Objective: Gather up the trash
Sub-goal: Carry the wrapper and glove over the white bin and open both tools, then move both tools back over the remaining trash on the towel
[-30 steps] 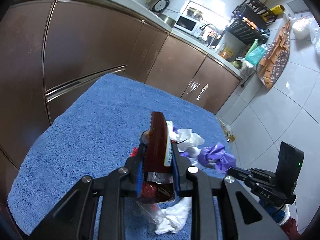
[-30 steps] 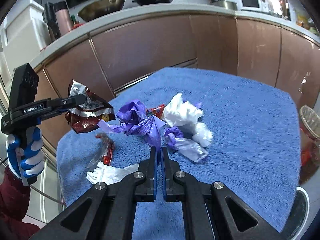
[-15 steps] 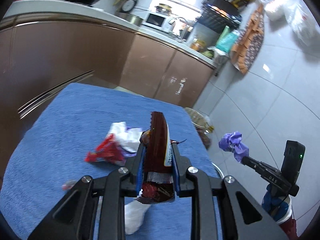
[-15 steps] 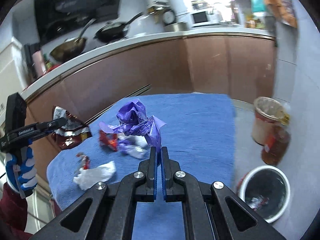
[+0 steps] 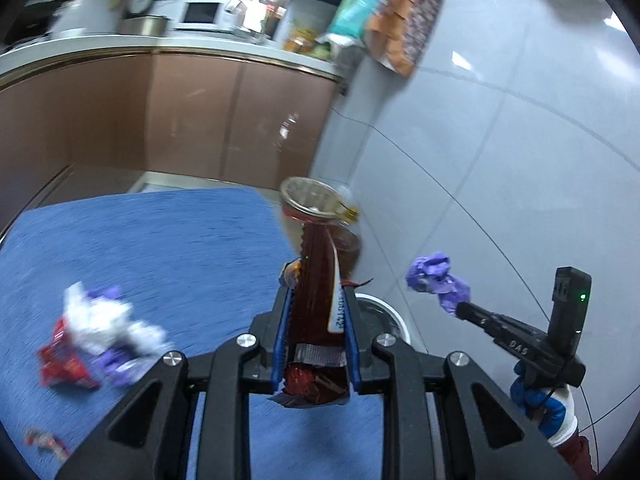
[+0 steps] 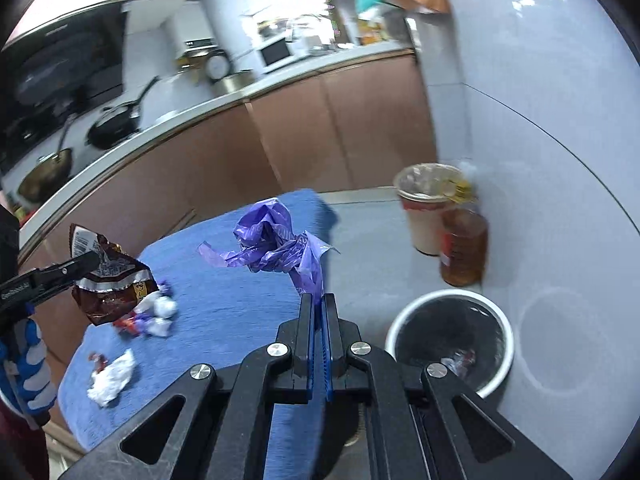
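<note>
Carrying purple plastic bag [image 6: 280, 240], right hand-held gripper [image 6: 319, 320] clamped on it; left hand-held gripper [image 5: 316, 320] clamped on brown snack wrapper [image 5: 318, 280]. White-rimmed trash bin [image 6: 450, 340] lower right of right hand-held gripper, nearer than left.

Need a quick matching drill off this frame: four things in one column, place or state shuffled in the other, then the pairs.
1. brown snack wrapper
2. purple plastic bag
3. white bin
4. white tissue

a. on the floor, beside the blue cloth
b. clamped in the left gripper
c. lying on the blue cloth
d. clamped in the right gripper

Pairs: 1-b, 2-d, 3-a, 4-c
</note>
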{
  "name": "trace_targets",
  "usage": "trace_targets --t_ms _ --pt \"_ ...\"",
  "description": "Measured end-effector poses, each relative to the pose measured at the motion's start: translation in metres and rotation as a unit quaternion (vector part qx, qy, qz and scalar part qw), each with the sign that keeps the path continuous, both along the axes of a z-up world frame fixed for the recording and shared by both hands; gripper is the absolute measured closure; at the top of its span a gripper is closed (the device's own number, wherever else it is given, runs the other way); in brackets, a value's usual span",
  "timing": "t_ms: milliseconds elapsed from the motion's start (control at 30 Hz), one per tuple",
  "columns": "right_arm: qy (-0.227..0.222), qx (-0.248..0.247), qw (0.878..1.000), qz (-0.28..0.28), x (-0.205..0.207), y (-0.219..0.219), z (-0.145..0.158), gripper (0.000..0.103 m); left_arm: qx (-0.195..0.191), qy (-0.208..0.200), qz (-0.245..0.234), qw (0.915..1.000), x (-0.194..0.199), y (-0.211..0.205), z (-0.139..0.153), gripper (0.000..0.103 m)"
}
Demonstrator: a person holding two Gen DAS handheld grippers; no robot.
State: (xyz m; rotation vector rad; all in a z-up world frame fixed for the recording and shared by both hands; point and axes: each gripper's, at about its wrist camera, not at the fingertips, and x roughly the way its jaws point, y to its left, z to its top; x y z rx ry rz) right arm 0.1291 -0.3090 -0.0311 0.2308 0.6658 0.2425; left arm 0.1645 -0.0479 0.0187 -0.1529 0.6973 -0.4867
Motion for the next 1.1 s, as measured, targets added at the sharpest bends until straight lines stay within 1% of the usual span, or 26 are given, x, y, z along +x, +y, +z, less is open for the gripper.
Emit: trace_targets --t_ms 167,267,467,600,667,700,767,833,867,900,933,967,1100 --pt "0.028 0.001 0.998 -0.053 0.014 -0.029 -0.026 0.099 0.020 0.015 -0.047 0.9986 0.034 -0.068 -0.015 0.081" --pt "0.048 0.008 0.995 -0.090 0.023 -0.051 -0.046 0.099 0.036 0.029 -0.072 0.9963 0.057 -0.109 -0.031 0.081" --pt "0.084 0.011 0.985 -0.148 0.042 -0.087 -0.083 0.099 0.066 0.066 -0.106 0.9899 0.099 -0.178 -0.078 0.081" --pt "0.102 0.005 0.980 -0.171 0.054 -0.101 -0.101 0.098 0.085 0.085 -0.120 0.9855 0.122 -0.210 -0.107 0.080" --pt "0.112 0.005 0.978 -0.178 0.061 -0.108 -0.112 0.097 0.089 0.097 -0.125 0.9834 0.132 -0.224 -0.122 0.078" --pt "0.117 0.003 0.977 -0.181 0.065 -0.110 -0.117 0.096 0.087 0.101 -0.127 0.9829 0.135 -0.227 -0.126 0.077" --pt "0.125 0.000 0.974 -0.188 0.070 -0.114 -0.127 0.096 0.082 0.112 -0.131 0.9817 0.142 -0.233 -0.136 0.073" --pt "0.137 -0.006 0.971 -0.195 0.075 -0.116 -0.136 0.092 0.074 0.118 -0.136 0.9808 0.143 -0.233 -0.141 0.058" --pt "0.142 -0.007 0.970 -0.196 0.076 -0.116 -0.141 0.089 0.070 0.118 -0.137 0.9810 0.143 -0.232 -0.141 0.055" --pt "0.146 -0.007 0.969 -0.198 0.076 -0.117 -0.144 0.084 0.066 0.117 -0.137 0.9813 0.142 -0.230 -0.141 0.050" --pt "0.148 -0.007 0.969 -0.199 0.076 -0.117 -0.145 0.079 0.063 0.118 -0.136 0.9816 0.143 -0.228 -0.141 0.049" --pt "0.149 -0.006 0.969 -0.199 0.074 -0.117 -0.146 0.078 0.060 0.120 -0.134 0.9818 0.144 -0.226 -0.141 0.049" --pt "0.150 -0.007 0.968 -0.203 0.072 -0.115 -0.143 0.077 0.050 0.125 -0.130 0.9823 0.143 -0.218 -0.137 0.049"
